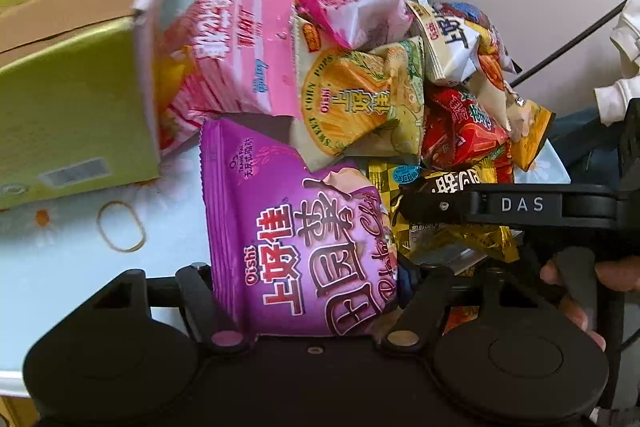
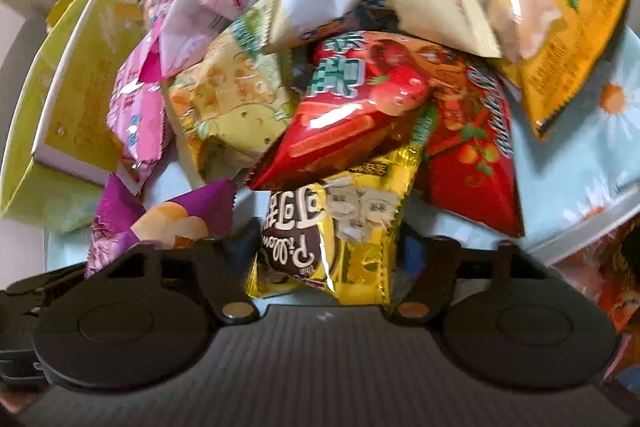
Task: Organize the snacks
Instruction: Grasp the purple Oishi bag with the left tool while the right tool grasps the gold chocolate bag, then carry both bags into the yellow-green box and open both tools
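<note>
Our left gripper [image 1: 308, 291] has its fingers on either flank of the purple bag [image 1: 296, 243], pads pressed against it, so we are holding that bag. Our right gripper [image 2: 324, 259] stands astride the gold bag [image 2: 340, 243]; the bag fills the gap, but blur keeps us from telling whether the pads press on it. Both bags lie at the near edge of the snack pile [image 1: 380, 75], on the pale blue flowered tablecloth [image 1: 60, 267]. In the left view the right gripper shows as a black finger marked DAS, lying over the gold bag beside the purple one. Just behind them sit a red bag [image 2: 352, 115], a corn-pops bag [image 1: 360, 107] and a pink bag [image 1: 236, 59]. The pink bag leans against an open green box [image 1: 80, 99]. A rubber band [image 1: 120, 225] lies on the cloth before the box.
</note>
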The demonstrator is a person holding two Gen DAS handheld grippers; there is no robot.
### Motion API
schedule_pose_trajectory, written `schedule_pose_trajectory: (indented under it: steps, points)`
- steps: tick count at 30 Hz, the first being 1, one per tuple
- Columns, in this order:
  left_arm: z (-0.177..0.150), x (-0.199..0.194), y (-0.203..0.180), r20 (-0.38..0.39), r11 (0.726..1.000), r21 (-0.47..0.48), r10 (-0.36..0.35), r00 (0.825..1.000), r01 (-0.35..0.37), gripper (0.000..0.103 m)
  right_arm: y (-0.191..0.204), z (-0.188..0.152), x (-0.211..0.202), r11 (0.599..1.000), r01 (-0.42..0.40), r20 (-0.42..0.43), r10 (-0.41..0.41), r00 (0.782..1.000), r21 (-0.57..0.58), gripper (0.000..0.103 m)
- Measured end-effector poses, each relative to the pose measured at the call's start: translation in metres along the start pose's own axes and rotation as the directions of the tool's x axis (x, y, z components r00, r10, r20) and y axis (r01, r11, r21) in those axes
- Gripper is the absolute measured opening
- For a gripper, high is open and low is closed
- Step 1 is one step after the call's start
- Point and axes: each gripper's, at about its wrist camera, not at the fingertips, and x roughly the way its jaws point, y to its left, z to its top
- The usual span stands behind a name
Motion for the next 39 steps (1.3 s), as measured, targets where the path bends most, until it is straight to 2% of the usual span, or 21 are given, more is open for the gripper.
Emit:
schedule_pose_trajectory:
  steps: [5,11,14,19,26,29,32,39]
  points:
    - [-0.007,-0.023,0.000,0.049,0.999,-0.024,0.028,0.998,-0.027,0.074,0.005,-0.002,-0.009,1.000,-0.024,0.014,0.025,1.000,-0.011,0.077]
    - [-0.013,-0.058,-0.003,0.116,0.998,-0.036,0.046,0.992,-0.042,0.074,0.029,0.001,-0.027,0.995,-0.066,0.015,0.067,0.998,-0.070,0.076]
    - [-0.012,-0.084,-0.002,0.170,0.998,-0.031,0.058,0.984,-0.054,0.074,0.045,0.003,-0.040,0.989,-0.099,0.023,0.102,0.995,-0.113,0.076]
    - [0.001,-0.122,0.009,0.259,0.997,-0.068,0.046,0.965,-0.029,0.074,0.074,0.016,-0.066,0.976,-0.136,0.066,0.149,0.987,-0.170,0.075]
    - [0.040,-0.164,0.049,0.364,0.992,-0.086,0.118,0.924,-0.093,0.074,0.124,0.050,-0.096,0.958,-0.148,0.158,0.191,0.969,-0.246,0.075]
    - [0.063,-0.173,0.070,0.379,0.986,-0.104,0.162,0.911,-0.132,0.075,0.153,0.066,-0.097,0.950,-0.144,0.194,0.202,0.960,-0.277,0.075]
    - [0.089,-0.173,0.093,0.388,0.979,-0.114,0.198,0.900,-0.166,0.075,0.178,0.081,-0.097,0.941,-0.176,0.209,0.241,0.948,-0.289,0.075]
    - [0.145,-0.152,0.145,0.364,0.972,-0.145,0.224,0.904,-0.183,0.076,0.239,0.135,-0.068,0.935,-0.183,0.247,0.263,0.933,-0.302,0.075]
